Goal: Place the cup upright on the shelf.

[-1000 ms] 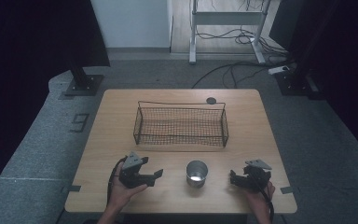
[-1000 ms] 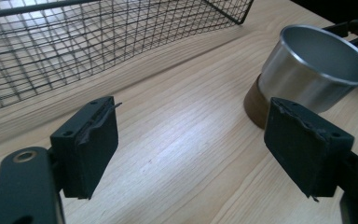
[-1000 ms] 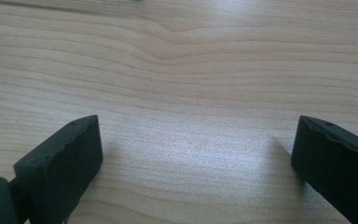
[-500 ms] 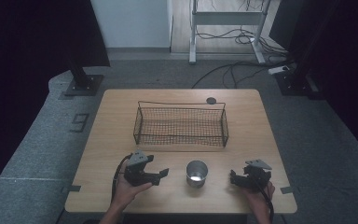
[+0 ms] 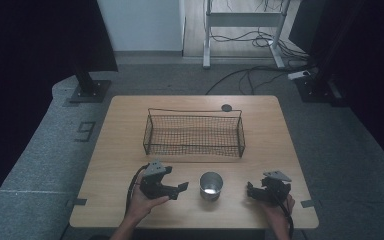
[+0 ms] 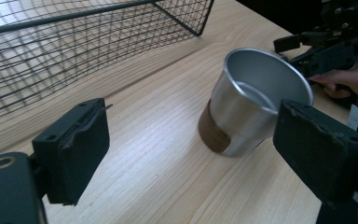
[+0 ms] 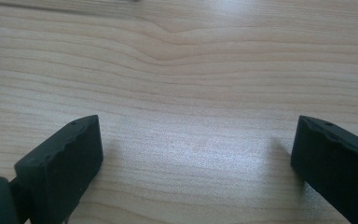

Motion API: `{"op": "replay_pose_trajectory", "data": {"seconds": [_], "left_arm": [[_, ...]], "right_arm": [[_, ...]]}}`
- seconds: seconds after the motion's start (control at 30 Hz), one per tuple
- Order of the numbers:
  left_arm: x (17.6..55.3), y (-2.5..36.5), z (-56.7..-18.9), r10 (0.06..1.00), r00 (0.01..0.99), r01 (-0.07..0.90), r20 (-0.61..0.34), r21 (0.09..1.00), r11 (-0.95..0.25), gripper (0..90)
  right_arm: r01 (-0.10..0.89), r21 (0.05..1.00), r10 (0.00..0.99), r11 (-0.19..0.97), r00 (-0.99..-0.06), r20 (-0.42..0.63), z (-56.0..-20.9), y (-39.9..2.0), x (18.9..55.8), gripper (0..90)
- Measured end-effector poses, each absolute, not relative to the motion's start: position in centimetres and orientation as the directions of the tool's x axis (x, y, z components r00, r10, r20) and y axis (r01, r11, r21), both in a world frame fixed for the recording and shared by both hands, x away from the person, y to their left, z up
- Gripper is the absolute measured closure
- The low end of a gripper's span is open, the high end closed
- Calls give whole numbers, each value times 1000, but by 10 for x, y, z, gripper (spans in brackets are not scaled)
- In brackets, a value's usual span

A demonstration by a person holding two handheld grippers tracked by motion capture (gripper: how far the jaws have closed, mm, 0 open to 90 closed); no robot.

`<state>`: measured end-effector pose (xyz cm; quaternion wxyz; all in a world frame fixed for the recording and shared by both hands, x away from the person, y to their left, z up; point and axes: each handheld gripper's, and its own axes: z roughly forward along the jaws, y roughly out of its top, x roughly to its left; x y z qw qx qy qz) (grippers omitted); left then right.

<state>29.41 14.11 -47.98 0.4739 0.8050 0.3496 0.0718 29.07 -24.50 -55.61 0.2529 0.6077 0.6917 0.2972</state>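
Note:
A metal cup (image 5: 210,185) with a brown band stands upright near the table's front edge, between the two grippers. My left gripper (image 5: 180,189) is open just left of it, jaws pointing at it. In the left gripper view the cup (image 6: 251,102) stands ahead and right of centre, a short way beyond the wide-apart jaws of the left gripper (image 6: 200,154). My right gripper (image 5: 250,192) rests low on the table right of the cup; in the right gripper view the right gripper (image 7: 196,158) is open over bare wood.
A black wire basket (image 5: 194,133) stands in the middle of the wooden table (image 5: 120,145), behind the cup. A small dark round disc (image 5: 226,107) lies behind the basket near the far edge. The person's other hand and gripper (image 6: 340,51) lie beyond the cup.
The left gripper has moved right, toward the cup, and is now close beside it. The right gripper has stayed in place.

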Motion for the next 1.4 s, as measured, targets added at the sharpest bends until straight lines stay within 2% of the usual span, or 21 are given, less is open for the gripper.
{"op": "replay_pose_trajectory", "data": {"seconds": [1.4], "left_arm": [[291,78,-486,542,806,493,-238,777,-391,90]], "right_arm": [[690,719,991,83,-132,12,-556,-245,291,22]]}}
